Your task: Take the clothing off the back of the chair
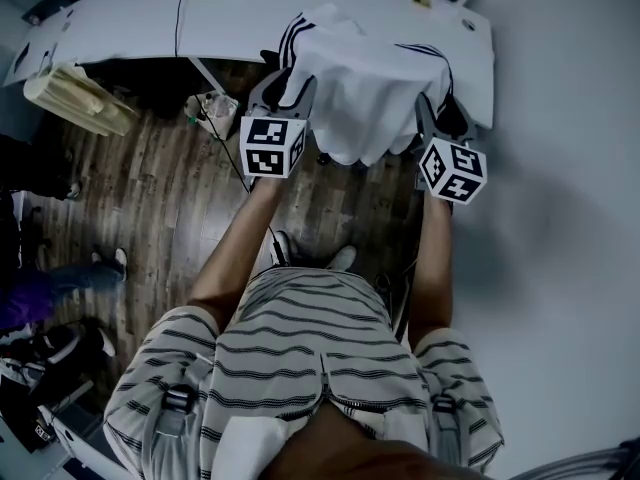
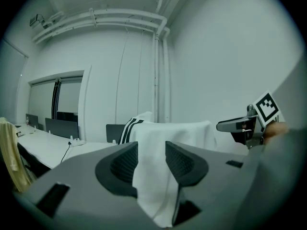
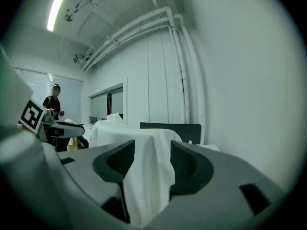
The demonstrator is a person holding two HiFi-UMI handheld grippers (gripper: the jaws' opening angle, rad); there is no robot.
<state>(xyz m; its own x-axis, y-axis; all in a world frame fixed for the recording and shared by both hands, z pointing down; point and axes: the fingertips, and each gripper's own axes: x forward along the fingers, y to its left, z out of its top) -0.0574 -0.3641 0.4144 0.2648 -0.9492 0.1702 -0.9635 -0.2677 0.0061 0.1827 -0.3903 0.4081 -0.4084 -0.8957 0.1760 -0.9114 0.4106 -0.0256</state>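
White shirt [image 1: 365, 78] with black-striped sleeves, draped at 12 o'clock by the table [image 1: 130, 18], its folds hanging unclamped between the wide-apart jaws of the left gripper [image 1: 283, 90] at 11 and the right gripper [image 1: 440, 118] at 1 o'clock.

All three views are dim and cool-toned under soft, even room light. The only visible source is a ceiling strip light [image 3: 56, 6], glaring high up and to the left of the right gripper [image 3: 152, 159] in its own view. In the head view the white garment [image 1: 365, 88] between the two grippers is the brightest patch, while the wooden floor [image 1: 170, 198] to the left of the left gripper [image 1: 288, 80] sinks into deep shadow. Both gripper views are strongly fisheye, with black rounded corners and the pipes [image 2: 157, 71] above the jaws bowed into curves, and the grey jaw bodies nearest each lens look soft and out of focus.
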